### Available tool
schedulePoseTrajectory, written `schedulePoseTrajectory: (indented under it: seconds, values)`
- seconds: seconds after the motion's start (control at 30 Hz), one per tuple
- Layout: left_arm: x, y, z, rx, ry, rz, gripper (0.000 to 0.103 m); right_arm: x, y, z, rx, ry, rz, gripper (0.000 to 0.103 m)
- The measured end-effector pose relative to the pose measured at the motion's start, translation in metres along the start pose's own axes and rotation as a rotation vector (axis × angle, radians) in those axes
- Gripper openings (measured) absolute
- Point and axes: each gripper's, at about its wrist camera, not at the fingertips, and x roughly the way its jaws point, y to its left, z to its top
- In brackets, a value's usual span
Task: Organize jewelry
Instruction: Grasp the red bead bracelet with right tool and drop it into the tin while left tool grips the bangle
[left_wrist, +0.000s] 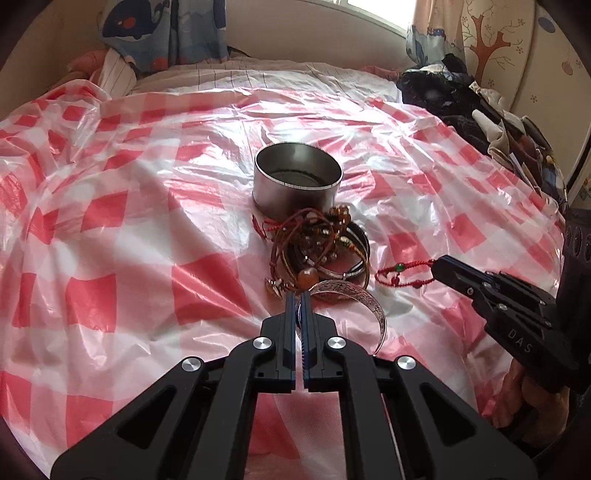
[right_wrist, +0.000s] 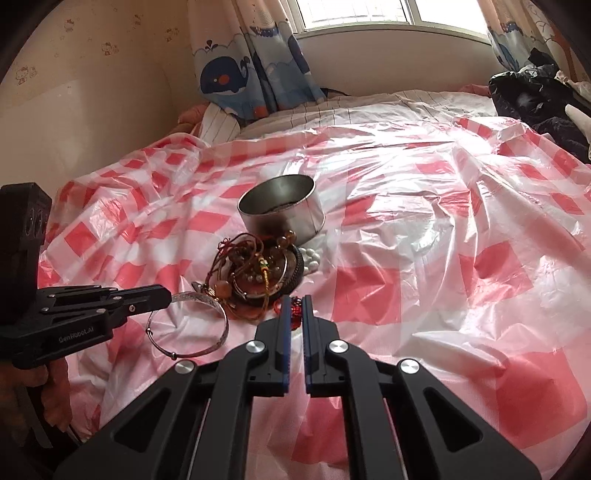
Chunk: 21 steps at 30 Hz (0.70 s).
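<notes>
A round metal tin (left_wrist: 295, 184) stands open on the red-and-white checked plastic sheet (left_wrist: 110, 221). In front of it lies a tangled pile of bracelets and beaded cords (left_wrist: 321, 243). My left gripper (left_wrist: 299, 297) is shut on the rim of an engraved silver bangle (left_wrist: 369, 299), just in front of the pile. From the right wrist view the bangle (right_wrist: 199, 295) hangs as a ring off that gripper's tip (right_wrist: 168, 295). My right gripper (right_wrist: 295, 301) is shut on a red cord bracelet (right_wrist: 294, 314). The bracelet (left_wrist: 399, 267), with its green bead, stretches left from the fingertips (left_wrist: 437, 266).
The sheet covers a bed. Dark clothes (right_wrist: 535, 96) are heaped at its far right edge. Whale-print curtains (right_wrist: 240, 74) and a striped pillow (right_wrist: 218, 122) lie beyond the tin (right_wrist: 284, 214). Small white beads (right_wrist: 310, 258) sit beside the pile (right_wrist: 258, 273).
</notes>
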Motion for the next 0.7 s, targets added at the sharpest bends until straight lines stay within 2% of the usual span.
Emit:
schedulePoseTrajectory:
  seconds: [0.23, 0.5, 0.63, 0.7]
  values:
    - [-0.004, -0.001, 0.058, -0.029, -0.126, -0.006, 0.002, -0.004, 0.015, 0.053, -0.068, -0.106, 0.032, 0.006]
    - [0.054, -0.005, 0.109, -0.091, -0.167, 0.035, 0.002, 0.035, 0.019, 0.103, -0.087, -0.150, 0.048, 0.006]
    - [0.101, 0.008, 0.121, -0.148, -0.097, 0.065, 0.004, 0.079, 0.025, 0.117, -0.088, -0.121, 0.064, 0.006]
    - [0.115, 0.022, 0.120, -0.190, -0.039, 0.072, 0.009, 0.115, 0.017, 0.118, -0.061, -0.011, 0.069, 0.007]
